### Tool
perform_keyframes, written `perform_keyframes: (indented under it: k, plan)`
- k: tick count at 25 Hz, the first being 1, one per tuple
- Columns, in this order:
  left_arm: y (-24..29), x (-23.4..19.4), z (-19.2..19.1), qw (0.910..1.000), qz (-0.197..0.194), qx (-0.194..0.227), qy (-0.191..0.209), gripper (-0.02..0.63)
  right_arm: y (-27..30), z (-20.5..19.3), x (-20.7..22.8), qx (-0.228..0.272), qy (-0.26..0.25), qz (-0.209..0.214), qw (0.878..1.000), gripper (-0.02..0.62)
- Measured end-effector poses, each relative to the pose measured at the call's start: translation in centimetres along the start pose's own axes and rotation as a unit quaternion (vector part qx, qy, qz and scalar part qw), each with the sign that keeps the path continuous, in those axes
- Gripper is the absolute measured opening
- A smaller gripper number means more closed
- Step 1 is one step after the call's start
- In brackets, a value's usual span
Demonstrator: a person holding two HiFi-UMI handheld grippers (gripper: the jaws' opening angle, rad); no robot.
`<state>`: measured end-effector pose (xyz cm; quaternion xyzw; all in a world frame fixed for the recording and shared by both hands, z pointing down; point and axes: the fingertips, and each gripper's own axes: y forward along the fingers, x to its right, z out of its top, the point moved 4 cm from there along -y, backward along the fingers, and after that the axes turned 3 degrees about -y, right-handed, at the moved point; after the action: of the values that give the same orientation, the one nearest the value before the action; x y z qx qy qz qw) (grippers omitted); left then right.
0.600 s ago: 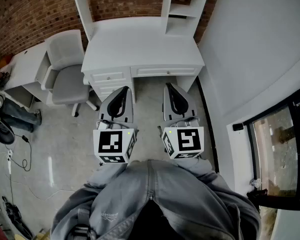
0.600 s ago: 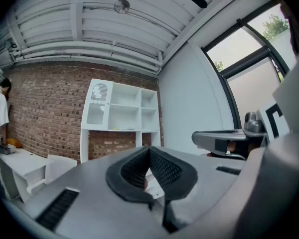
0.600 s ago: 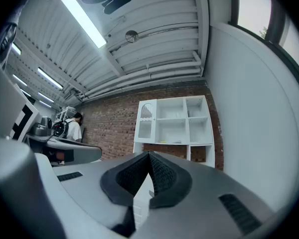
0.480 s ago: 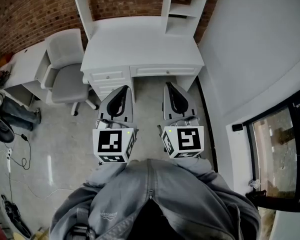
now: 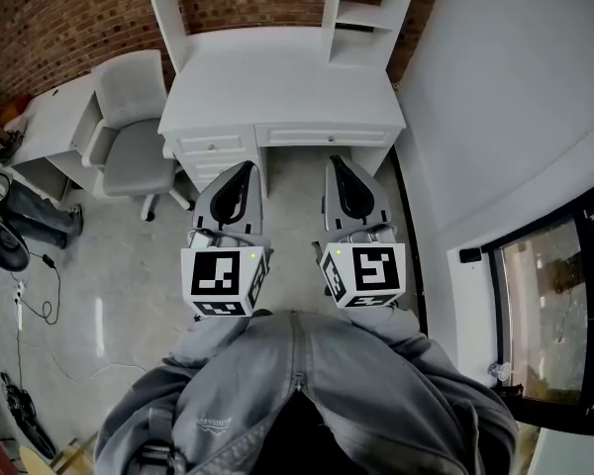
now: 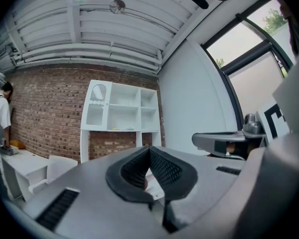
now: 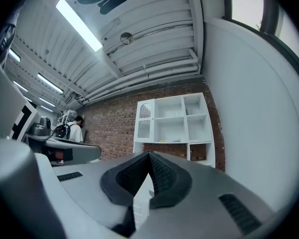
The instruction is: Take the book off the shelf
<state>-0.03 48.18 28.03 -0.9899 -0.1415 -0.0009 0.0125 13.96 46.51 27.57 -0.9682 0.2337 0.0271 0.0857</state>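
**Both grippers shut and empty, book on the shelf ahead**

At the far left a side desk (image 5: pixel 45 132) stands against the brick wall (image 5: pixel 59 18). A chair (image 5: pixel 129 137) sits between it and the main desk (image 5: pixel 277 87), just beside the drawers (image 5: pixel 218 151).

The left gripper (image 5: pixel 244 169) is held out over the floor in front of those drawers. Its fingers are pressed tip to tip, and nothing is caught between them.

The right gripper (image 5: pixel 337 163) lies just beside it, parallel and not touching. It is closed the same way, tips together and nothing held. Both grippers stop short of the desk front.

The shelf (image 7: pixel 172 121), a white unit of open compartments, stands on the back of the desk against the brick.

The book (image 7: pixel 162 141) shows in both gripper views as a thin yellowish thing lying flat. It rests on the floor of the wide middle compartment, under an empty one of the same width. It is well apart from both grippers and too small to make out further.

To the right runs a plain white wall, with a dark-framed window (image 5: pixel 554 305) at the edge.
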Motion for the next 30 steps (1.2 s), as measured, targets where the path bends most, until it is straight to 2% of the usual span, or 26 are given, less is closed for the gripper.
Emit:
perform_keyframes:
  k: [7, 14, 25, 30]
  plan:
    - [0.8, 0.5, -0.2, 1.0000, 0.004, -0.003, -0.002, 0.006, 0.6, -0.2, 0.8, 0.007, 0.012, 0.015, 1.000, 0.026]
    - [3.6, -1.8, -0.8, 0.9999, 0.008, -0.001, -0.010, 0.008, 3.6, -1.4, 0.8, 0.003, 0.013, 0.016, 1.000, 0.026]
    - [12.3, -8.6, -0.9, 0.9999, -0.004, 0.003, -0.013, 0.006, 13.9, -3.0, 1.8, -0.001, 0.000, -0.006, 1.000, 0.026]
    - [16.4, -11.9, -1.0, 0.9998, -0.017, 0.000, -0.013, 0.008, 18.8, -4.1, 2.4, -0.006, 0.009, -0.018, 1.000, 0.026]
